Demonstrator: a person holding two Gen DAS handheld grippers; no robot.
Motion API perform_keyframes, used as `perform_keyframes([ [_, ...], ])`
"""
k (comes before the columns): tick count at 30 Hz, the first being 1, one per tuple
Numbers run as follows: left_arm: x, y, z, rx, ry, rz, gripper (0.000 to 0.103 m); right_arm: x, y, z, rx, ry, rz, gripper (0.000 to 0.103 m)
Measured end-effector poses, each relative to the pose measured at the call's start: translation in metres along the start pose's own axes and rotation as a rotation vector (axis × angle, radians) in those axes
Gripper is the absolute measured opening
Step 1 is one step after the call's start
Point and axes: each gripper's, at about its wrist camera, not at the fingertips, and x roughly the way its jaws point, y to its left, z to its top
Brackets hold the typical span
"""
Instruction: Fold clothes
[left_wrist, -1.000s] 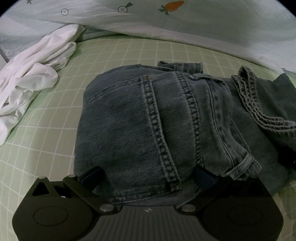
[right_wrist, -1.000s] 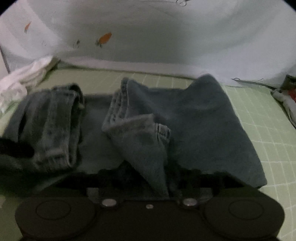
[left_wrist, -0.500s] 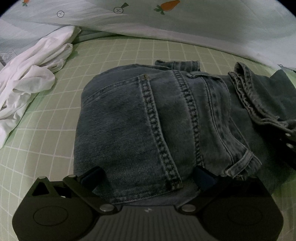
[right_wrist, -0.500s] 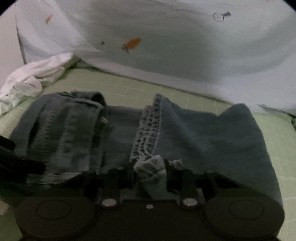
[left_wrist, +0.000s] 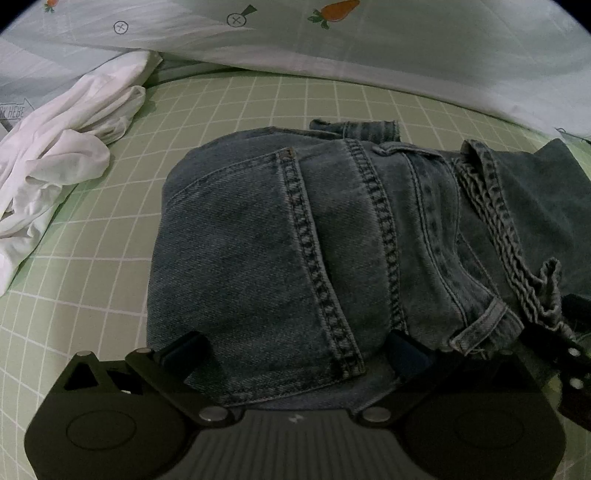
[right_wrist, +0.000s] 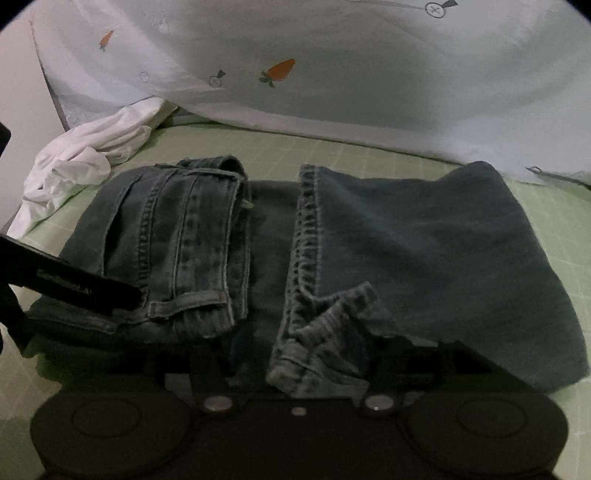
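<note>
L gripper (left_wrist: 295, 347): jaws spread wide, the blue pads (left_wrist: 186, 345) sitting either side of the near edge of the folded jeans (left_wrist: 280, 243). Denim bulges up between the fingers w/ the pocket seam running down the middle; cannot tell if the pads press the cloth or just flank it.

R gripper (right_wrist: 299, 363): jaws also apart, w/ a bunched leg hem (right_wrist: 325, 332) lying between the fingers. Whether it's pinched or only resting there is not clear, the view is dim and soft.

Outward from there: the jeans lie on a green grid sheet (left_wrist: 92, 280), folded into a compact stack. In the R wrist view the waistband end w/ belt loop (right_wrist: 188, 299) is on the L side, the leg portion (right_wrist: 424, 251) folded over on the R, its stitched hem edge running front to back through the middle. The L gripper's dark finger shows at the far L edge of that view, touching the waistband end.

Beyond the jeans, to the L: a crumpled white garment (left_wrist: 55, 166), apart from the denim. At the back, a pale quilt w/ carrot print (left_wrist: 369, 48) drapes onto the sheet.
</note>
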Motion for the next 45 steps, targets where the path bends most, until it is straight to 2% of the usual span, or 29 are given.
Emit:
perform_keyframes([
  [4, 0.000, -0.001, 0.000, -0.001, -0.002, 0.001, 0.103, -0.025, -0.023, -0.003, 0.101, -0.061, -0.024, 0.088],
  [6, 0.000, -0.001, 0.000, -0.002, -0.002, 0.002, 0.103, -0.038, -0.038, -0.004, 0.149, -0.104, -0.058, 0.100],
  [10, 0.000, 0.000, -0.001, 0.003, 0.000, 0.000, 0.103, -0.051, -0.077, -0.005, 0.253, -0.156, -0.141, 0.103],
  [15, 0.000, 0.000, 0.000, 0.005, 0.004, 0.000, 0.103, -0.041, -0.121, -0.012, 0.338, -0.136, -0.259, 0.103],
  [21, 0.000, 0.001, 0.001, 0.008, 0.011, 0.000, 0.103, -0.012, -0.154, -0.013, 0.382, -0.100, -0.282, 0.103],
  [26, 0.001, 0.000, 0.002, 0.005, 0.015, 0.002, 0.103, 0.005, -0.164, -0.007, 0.424, -0.074, -0.236, 0.103],
  [28, 0.002, 0.000, 0.002, 0.003, 0.015, 0.004, 0.103, 0.007, -0.163, -0.003, 0.427, -0.064, -0.230, 0.098],
  [29, 0.002, 0.000, 0.003, 0.002, 0.015, 0.004, 0.103, 0.006, -0.162, -0.003, 0.433, -0.068, -0.227, 0.087],
  [31, 0.002, -0.001, 0.003, 0.001, 0.016, 0.005, 0.103, 0.002, -0.161, -0.001, 0.449, -0.074, -0.230, 0.073],
  [33, 0.002, -0.001, 0.002, 0.001, 0.015, 0.003, 0.103, -0.005, -0.165, 0.000, 0.472, -0.084, -0.223, 0.034],
  [34, 0.002, 0.000, 0.002, 0.002, 0.015, 0.002, 0.103, -0.010, -0.168, 0.000, 0.488, -0.096, -0.203, 0.029],
  [36, 0.002, 0.000, 0.002, 0.003, 0.014, 0.000, 0.103, -0.024, -0.169, 0.002, 0.514, -0.155, -0.156, 0.022],
  [39, 0.002, 0.000, 0.002, 0.005, 0.013, -0.001, 0.103, -0.051, -0.156, 0.017, 0.484, -0.254, -0.108, 0.020],
  [43, 0.002, 0.000, 0.001, 0.015, 0.013, -0.006, 0.103, -0.095, -0.135, 0.039, 0.539, -0.445, 0.039, 0.019],
  [44, 0.002, 0.000, 0.001, 0.020, 0.012, -0.007, 0.103, -0.101, -0.132, 0.041, 0.562, -0.468, 0.050, 0.020],
  [45, 0.002, 0.000, 0.000, 0.032, 0.011, -0.007, 0.103, -0.100, -0.130, 0.040, 0.548, -0.456, 0.014, 0.020],
])
